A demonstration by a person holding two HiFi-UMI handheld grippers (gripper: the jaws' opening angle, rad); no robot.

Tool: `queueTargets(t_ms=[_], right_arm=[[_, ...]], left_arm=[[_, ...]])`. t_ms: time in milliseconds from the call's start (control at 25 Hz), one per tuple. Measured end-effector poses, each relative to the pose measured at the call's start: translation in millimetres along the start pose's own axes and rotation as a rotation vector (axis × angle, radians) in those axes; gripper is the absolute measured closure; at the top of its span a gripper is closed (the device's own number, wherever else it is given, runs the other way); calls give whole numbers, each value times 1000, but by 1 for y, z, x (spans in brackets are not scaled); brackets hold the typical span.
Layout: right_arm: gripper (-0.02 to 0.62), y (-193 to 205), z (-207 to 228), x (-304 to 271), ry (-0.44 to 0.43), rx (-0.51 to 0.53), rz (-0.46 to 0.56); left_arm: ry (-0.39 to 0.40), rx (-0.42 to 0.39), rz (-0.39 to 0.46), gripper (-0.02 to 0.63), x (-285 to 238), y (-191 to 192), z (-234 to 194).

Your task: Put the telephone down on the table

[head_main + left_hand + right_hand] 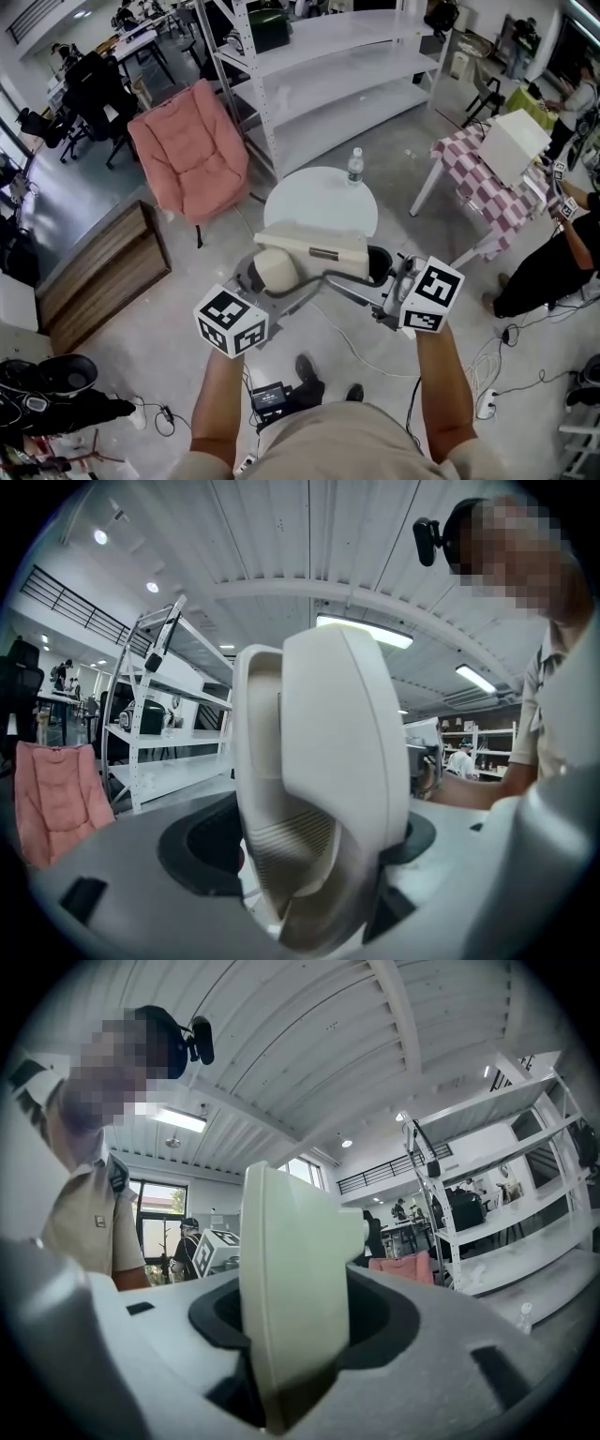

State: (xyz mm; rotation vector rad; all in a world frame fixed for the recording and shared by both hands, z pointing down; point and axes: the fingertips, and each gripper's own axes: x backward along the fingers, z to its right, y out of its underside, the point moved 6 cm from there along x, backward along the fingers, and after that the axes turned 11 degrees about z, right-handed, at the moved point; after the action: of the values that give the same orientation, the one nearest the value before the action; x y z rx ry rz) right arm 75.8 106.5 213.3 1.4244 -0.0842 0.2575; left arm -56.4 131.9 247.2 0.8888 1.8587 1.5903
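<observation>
Left claw (pixel 255 281) and right claw (pixel 386 272) each partly open, clamped on opposite ends of cream telephone (pixel 314 246).

We see a smooth, cream plastic telephone (pixel 314 246), a glossy white counter (pixel 319 202), a soft pink cloth chair (pixel 192 155) and a polished grey concrete floor (pixel 394 150).

round table (pixel 319 199) free except a bottle (pixel 354 166) at far edge
</observation>
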Motion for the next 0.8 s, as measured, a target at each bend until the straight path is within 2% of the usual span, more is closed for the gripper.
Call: queueTargets(t_ms=[520, 800], right_arm=[[390, 12, 43, -52, 71, 9, 14], [390, 17, 64, -62, 82, -5, 18]], left_arm=[[71, 3, -16, 224, -11, -5, -76], [79, 8, -31, 224, -21, -4, -97]])
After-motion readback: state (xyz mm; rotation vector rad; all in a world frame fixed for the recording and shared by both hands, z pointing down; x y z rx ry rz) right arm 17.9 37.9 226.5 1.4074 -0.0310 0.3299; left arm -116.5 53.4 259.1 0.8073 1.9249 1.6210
